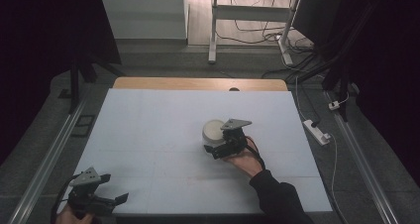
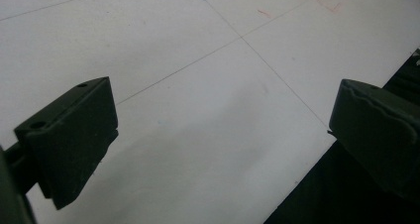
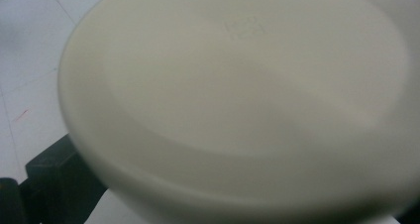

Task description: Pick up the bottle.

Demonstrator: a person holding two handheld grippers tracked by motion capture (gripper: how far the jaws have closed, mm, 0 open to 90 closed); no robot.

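Looks like a rim grab on the white bowl (image 1: pixel 214 131), sitting just right of centre frame on the table (image 1: pixel 148 135). Right gripper (image 1: pixel 214 149) hard up against it, one jaw peeking under the rim at lower left of its own view; can't tell if actually clamped. Best to seat deep, squeeze gently, lift level. Bowl seems upside down, base up; round, so no long axis. Left gripper (image 1: pixel 113 196) spread wide, idle, bottom left.
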